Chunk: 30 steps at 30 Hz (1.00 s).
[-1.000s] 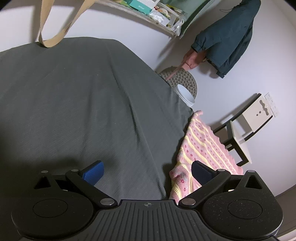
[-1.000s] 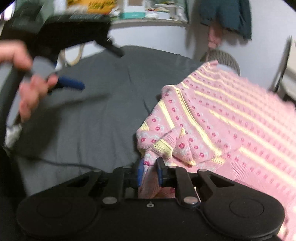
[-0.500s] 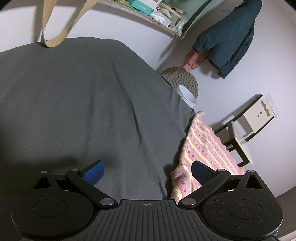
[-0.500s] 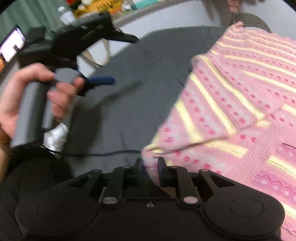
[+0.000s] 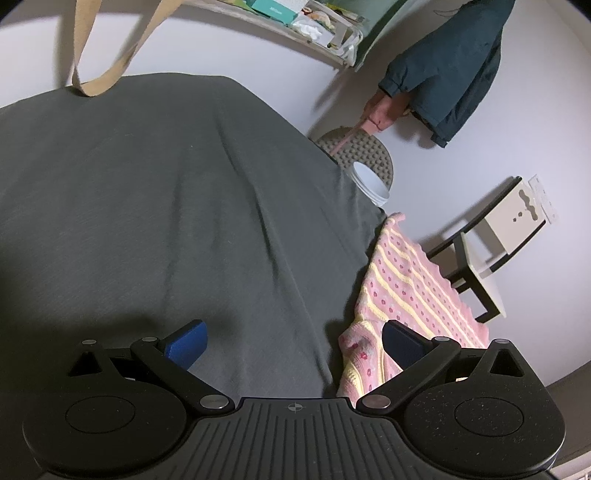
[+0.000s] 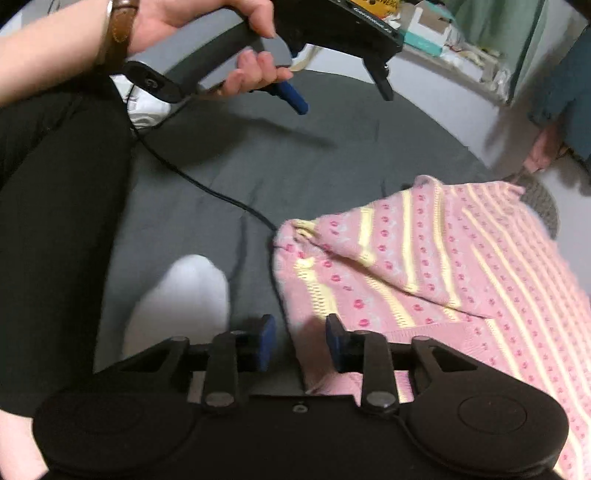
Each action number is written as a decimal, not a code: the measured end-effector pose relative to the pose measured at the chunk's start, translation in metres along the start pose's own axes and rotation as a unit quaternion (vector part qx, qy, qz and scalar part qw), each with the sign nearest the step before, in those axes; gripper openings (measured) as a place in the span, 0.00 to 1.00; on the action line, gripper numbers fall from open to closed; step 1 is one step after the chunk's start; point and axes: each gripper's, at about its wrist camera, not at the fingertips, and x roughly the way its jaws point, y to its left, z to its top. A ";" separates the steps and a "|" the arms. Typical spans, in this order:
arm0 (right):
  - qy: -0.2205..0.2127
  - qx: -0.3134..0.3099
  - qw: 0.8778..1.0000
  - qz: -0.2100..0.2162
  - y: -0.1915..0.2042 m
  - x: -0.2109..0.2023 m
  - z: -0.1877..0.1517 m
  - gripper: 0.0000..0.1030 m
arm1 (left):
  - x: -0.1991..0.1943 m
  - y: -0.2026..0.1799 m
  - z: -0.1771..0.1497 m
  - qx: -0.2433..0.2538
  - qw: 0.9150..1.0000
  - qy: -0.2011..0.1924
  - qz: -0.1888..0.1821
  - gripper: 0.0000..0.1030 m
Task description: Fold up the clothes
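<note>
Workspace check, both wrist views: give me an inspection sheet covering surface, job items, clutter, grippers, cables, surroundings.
Surface: dark grey cloth-covered surface, mildly creased.
Job's things: pink knitted garment with yellow stripes, partly folded over itself, lying at the surface's edge.
Clutter: white blurred object near the person's black-clad leg; cannot tell what it is.
Grippers: left gripper open, over bare cloth; right gripper open, garment edge between its fingers, not clamped.
Cables: thin black cable runs across the cloth to the garment's corner.
Surroundings: wall shelf with boxes, dark teal jacket hanging, beige strap, white bucket, small white stool.
</note>
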 end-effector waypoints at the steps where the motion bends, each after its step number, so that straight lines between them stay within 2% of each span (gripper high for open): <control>1: 0.007 -0.018 1.000 -0.008 0.002 0.002 -0.004 0.19 | 0.000 0.000 0.000 0.002 1.000 0.002 -0.002 0.98; 2: 0.014 -0.035 0.999 -0.015 0.004 0.004 -0.007 0.13 | 0.000 -0.001 0.001 0.006 1.000 0.004 -0.006 0.98; 4: 0.018 -0.025 0.999 0.006 0.000 0.005 -0.009 0.06 | 0.000 -0.004 0.001 0.013 1.000 0.008 -0.015 0.98; 7: 0.021 0.033 0.997 0.070 -0.015 0.004 -0.008 0.05 | -0.003 -0.009 0.000 0.023 0.999 0.008 -0.024 0.98; 9: 0.028 0.077 0.992 0.097 -0.027 0.003 -0.011 0.05 | -0.005 -0.010 0.000 0.024 0.999 0.006 -0.030 0.98; 11: 0.038 0.099 0.990 0.097 -0.034 0.005 -0.013 0.06 | -0.006 -0.010 0.001 0.020 0.999 0.006 -0.031 0.98; 12: 0.037 0.110 0.989 0.092 -0.036 0.003 -0.012 0.08 | -0.005 -0.010 0.001 0.018 0.999 0.007 -0.030 0.98; 13: 0.036 0.121 0.988 0.088 -0.037 0.000 -0.011 0.19 | -0.005 -0.011 0.002 0.016 0.999 0.008 -0.029 0.98; 14: 0.019 0.146 0.985 0.088 -0.041 -0.005 -0.008 0.39 | -0.005 -0.011 0.002 0.017 0.999 0.009 -0.029 0.98; 16: -0.032 0.225 0.970 0.089 -0.053 -0.014 -0.004 0.54 | -0.005 -0.011 0.002 0.021 0.999 0.011 -0.030 0.98; 17: -0.041 0.268 0.958 0.090 -0.061 -0.014 -0.002 0.54 | -0.005 -0.011 0.001 0.024 0.999 0.013 -0.030 0.98; 18: -0.038 0.321 0.941 0.095 -0.071 -0.008 0.000 0.53 | -0.006 -0.011 0.000 0.027 0.999 0.015 -0.031 0.98; 20: -0.024 0.410 0.904 0.120 -0.087 0.007 -0.001 0.44 | -0.007 -0.011 0.000 0.029 0.999 0.015 -0.031 0.98; 22: -0.027 0.511 0.846 0.151 -0.102 0.023 -0.008 0.43 | -0.007 -0.008 0.000 0.026 0.999 0.014 -0.030 0.98; 24: -0.032 0.603 0.781 0.156 -0.114 0.034 -0.021 0.43 | -0.005 -0.004 -0.001 0.020 0.999 0.018 -0.025 0.98; 25: -0.031 0.636 0.755 0.156 -0.118 0.040 -0.027 0.43 | -0.004 -0.002 -0.001 0.015 0.999 0.021 -0.023 0.98; 26: -0.023 0.661 0.734 0.154 -0.122 0.046 -0.033 0.42 | -0.003 0.001 -0.001 0.012 0.999 0.024 -0.022 0.98; 27: -0.020 0.675 0.722 0.154 -0.125 0.054 -0.036 0.39 | -0.002 0.002 -0.001 0.008 0.999 0.025 -0.022 0.98; 28: -0.027 0.682 0.713 0.160 -0.125 0.058 -0.039 0.28 | -0.002 0.004 0.000 0.005 0.999 0.025 -0.024 0.98; 29: -0.039 0.686 0.704 0.176 -0.123 0.060 -0.040 0.12 | -0.002 0.004 0.000 0.003 0.999 0.023 -0.026 0.98; 30: -0.055 0.686 0.699 0.197 -0.122 0.060 -0.039 0.09 | -0.002 0.005 0.001 0.000 0.999 0.022 -0.028 0.98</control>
